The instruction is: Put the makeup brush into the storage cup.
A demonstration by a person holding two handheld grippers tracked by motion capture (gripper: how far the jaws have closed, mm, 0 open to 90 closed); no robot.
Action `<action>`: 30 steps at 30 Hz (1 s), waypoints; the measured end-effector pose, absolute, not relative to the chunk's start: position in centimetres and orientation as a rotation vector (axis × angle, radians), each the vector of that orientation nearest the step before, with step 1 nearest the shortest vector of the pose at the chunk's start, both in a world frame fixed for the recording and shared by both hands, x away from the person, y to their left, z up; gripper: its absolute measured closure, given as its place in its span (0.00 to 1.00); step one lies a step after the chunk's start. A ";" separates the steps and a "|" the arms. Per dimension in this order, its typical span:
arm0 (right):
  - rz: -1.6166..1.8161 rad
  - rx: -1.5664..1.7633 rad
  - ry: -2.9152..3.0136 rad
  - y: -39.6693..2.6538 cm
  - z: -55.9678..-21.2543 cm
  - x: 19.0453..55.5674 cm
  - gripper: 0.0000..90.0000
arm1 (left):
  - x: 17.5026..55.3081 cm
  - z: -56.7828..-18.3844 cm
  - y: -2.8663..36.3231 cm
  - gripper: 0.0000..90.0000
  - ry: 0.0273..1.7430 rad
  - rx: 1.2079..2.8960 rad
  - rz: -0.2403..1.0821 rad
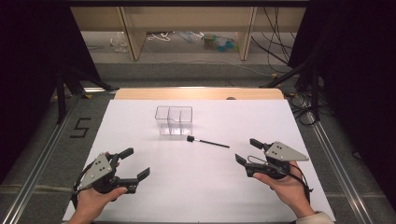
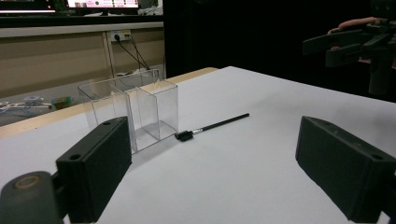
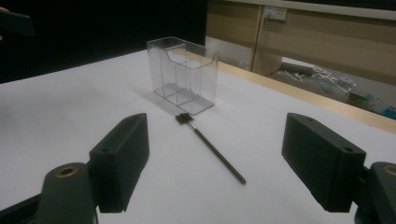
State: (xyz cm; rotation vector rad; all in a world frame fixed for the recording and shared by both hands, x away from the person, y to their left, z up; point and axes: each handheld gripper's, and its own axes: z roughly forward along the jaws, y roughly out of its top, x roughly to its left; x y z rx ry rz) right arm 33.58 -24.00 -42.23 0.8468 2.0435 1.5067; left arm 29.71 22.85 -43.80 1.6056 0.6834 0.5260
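the table [image 1: 154,196] is being covered by a white sheet, with a strip of bare wood being left showing along its far edge; a clear plastic box [image 1: 174,120], divided into compartments, is being kept upright on the far middle of the sheet; the left gripper [image 1: 132,164] is being held in a hand [image 1: 95,198] over the near left part of the table, its jaws being kept spread wide with nothing between them; the right gripper [image 1: 247,151] is being held in a hand [image 1: 285,186] over the near right part, its jaws likewise being kept spread and empty; both are being kept well apart from the box; a thin black brush [image 1: 208,142] is being left lying flat on the sheet, its small dark head just beside the near right corner of the box and its handle being pointed away toward the right gripper; in the left gripper view the brush [image 2: 212,126] is being seen past the jaws, beside the box [image 2: 133,109]; in the right gripper view the brush [image 3: 212,149] is being framed between the spread jaws, in front of the box [image 3: 183,74].
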 end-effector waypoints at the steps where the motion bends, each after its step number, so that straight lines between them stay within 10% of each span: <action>1: 1.481 0.850 2.058 -24.0 -42.1 33.7 0.27 | 29.7 -43.8 22.8 0.12 0.684 1.605 0.527; 30: 1.468 0.819 2.077 -21.5 -41.7 37.7 0.26 | 29.8 -43.8 22.8 0.12 0.681 1.607 0.521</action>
